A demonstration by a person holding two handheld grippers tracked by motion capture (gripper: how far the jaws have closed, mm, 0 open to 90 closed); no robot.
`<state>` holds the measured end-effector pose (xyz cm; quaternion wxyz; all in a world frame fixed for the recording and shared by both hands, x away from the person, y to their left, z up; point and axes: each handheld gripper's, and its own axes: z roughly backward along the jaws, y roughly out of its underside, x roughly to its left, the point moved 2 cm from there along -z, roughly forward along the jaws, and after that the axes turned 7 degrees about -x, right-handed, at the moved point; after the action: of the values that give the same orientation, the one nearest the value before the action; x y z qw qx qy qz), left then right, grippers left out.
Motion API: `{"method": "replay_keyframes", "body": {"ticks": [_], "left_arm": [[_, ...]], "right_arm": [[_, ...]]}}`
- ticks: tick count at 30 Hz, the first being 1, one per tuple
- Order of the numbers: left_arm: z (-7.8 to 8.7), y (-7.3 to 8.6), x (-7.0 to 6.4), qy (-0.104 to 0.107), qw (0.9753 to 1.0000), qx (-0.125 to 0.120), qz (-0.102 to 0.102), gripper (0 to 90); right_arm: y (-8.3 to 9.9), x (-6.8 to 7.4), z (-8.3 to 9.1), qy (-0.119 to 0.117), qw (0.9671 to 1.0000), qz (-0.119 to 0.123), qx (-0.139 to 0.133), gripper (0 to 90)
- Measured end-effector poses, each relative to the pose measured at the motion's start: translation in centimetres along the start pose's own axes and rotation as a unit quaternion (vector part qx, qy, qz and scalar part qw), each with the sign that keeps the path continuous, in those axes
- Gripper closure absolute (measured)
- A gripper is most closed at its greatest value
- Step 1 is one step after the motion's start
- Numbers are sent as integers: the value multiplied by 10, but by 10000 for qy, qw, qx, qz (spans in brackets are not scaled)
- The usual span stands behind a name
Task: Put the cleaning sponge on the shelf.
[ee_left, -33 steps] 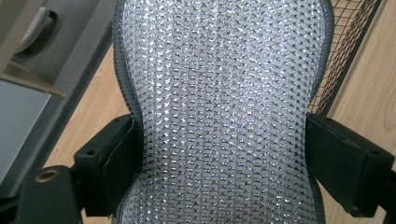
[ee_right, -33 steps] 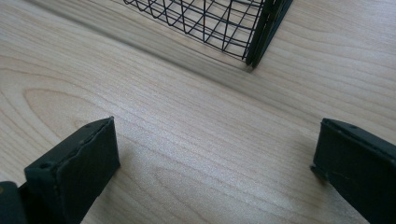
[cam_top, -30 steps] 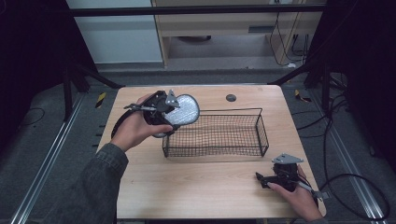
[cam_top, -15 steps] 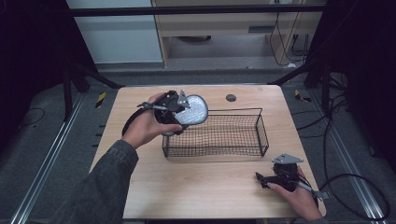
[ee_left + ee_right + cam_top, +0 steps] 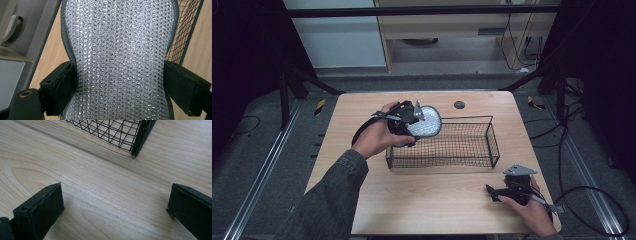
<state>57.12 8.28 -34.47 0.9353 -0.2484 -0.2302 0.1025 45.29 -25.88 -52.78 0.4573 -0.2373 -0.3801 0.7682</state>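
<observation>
A silver sequined pouch with a dark grey edge [image 5: 425,121] hangs over the left end of the black wire basket [image 5: 492,143]. My left gripper [image 5: 411,116] is shut on the silver pouch [image 5: 120,62], its black jaws pressing both sides of it. In the left gripper view the basket's mesh [image 5: 183,30] shows behind the pouch at the upper right. My right gripper [image 5: 495,190] rests low on the table near the front right corner, open, with bare wood between its jaws [image 5: 112,215]. A corner of the basket [image 5: 140,137] lies just ahead of it.
The wooden table [image 5: 437,205] has a round dark grommet [image 5: 459,105] near its back edge. A white cabinet and a shelf unit stand behind the table. Cables trail on the floor at the right.
My left gripper has carried the silver pouch rightward, from beside the basket's left end to over its rim. The right gripper has stayed still.
</observation>
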Motion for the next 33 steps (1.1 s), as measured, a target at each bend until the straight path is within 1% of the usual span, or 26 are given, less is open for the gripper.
{"method": "replay_keyframes", "body": {"ticks": [1, 2, 3, 7, 8, 15, 19, 21, 24, 26, 27, 29, 33], "left_arm": [[0, 0, 0, 0, 10000, 0, 0, 137], [-4, -2, -2, 28, 10000, 14, -54, 137], [-5, -2, -3, 56, 10000, 50, -67, 138], [-11, -4, -5, 70, 9998, 73, -142, 138], [-12, -4, -5, 65, 9998, 90, -161, 138], [-20, 1, -6, 108, 9997, 149, -178, 138], [-27, 3, -7, 160, 9996, 170, -144, 140], [-30, 3, -8, 180, 9994, 217, -190, 141], [-36, 5, -9, 208, 9993, 251, -206, 141], [-38, 6, -9, 204, 9992, 270, -208, 141], [-41, 8, -9, 210, 9992, 277, -203, 142], [-42, 10, -9, 168, 9993, 263, -198, 142], [-43, 11, -10, 104, 9994, 252, -203, 142]], "right_arm": [[0, 0, 0, 4, 10000, -3, -1, 3], [0, 0, 0, 2, 10000, -47, -9, 4], [0, 0, 0, 2, 10000, -53, -2, 3], [0, 0, 0, 10, 10000, -33, 5, 4], [0, 1, 0, 2, 10000, -59, 0, 4], [0, 0, -1, 2, 10000, -25, 0, 4], [-1, 0, -1, -12, 10000, -47, 7, 4], [-1, 0, -1, -18, 10000, -69, 9, 4], [-1, 0, -1, -16, 10000, -68, 7, 4], [-1, 0, -1, -17, 10000, -68, 8, 4], [-1, -1, -1, 3, 10000, -20, -4, 4], [-1, 0, 0, -24, 10000, -92, 13, 4], [-1, 0, -1, -15, 10000, -69, 5, 4]]}}
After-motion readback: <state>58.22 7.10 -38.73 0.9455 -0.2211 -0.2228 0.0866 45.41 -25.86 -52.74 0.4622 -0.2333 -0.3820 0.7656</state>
